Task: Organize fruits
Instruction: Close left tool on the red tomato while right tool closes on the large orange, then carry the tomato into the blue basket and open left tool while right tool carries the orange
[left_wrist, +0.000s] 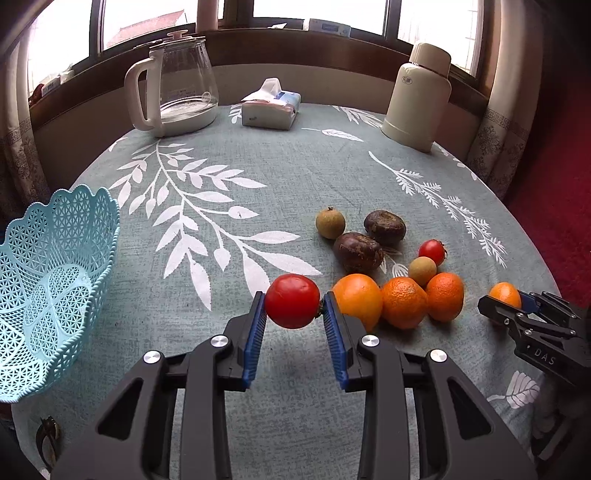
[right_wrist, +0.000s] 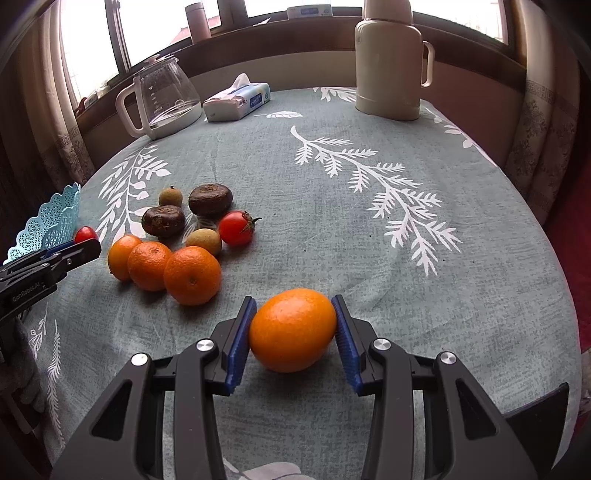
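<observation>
Now, what we see, placed against the fruit pile on the desk:
Left hand-held gripper (left_wrist: 293, 306): we have its blue pads pressed on either side of a red tomato (left_wrist: 292, 301), just left of the pile.
Right hand-held gripper (right_wrist: 293, 325): we grip an orange (right_wrist: 293, 329) between its pads, apart from the pile on its right and nearer side; whether it is off the cloth we cannot tell.
Fruit pile: three oranges (right_wrist: 192, 275) touch in a row along the pile's near edge; behind them sit two dark brown round fruits (right_wrist: 209, 199), two small tan ones (right_wrist: 203, 240) and a small tomato (right_wrist: 236, 228).
Basket (left_wrist: 48, 291): a light blue lattice basket stands well left of the pile, with nothing visible inside.
Desk (left_wrist: 295, 177): we see a grey-green cloth with white leaf prints under the pile.
Far side of the pile: a glass kettle (left_wrist: 177, 85), a tissue pack (left_wrist: 271, 107) and a cream flask (left_wrist: 417, 96) stand by the window.
</observation>
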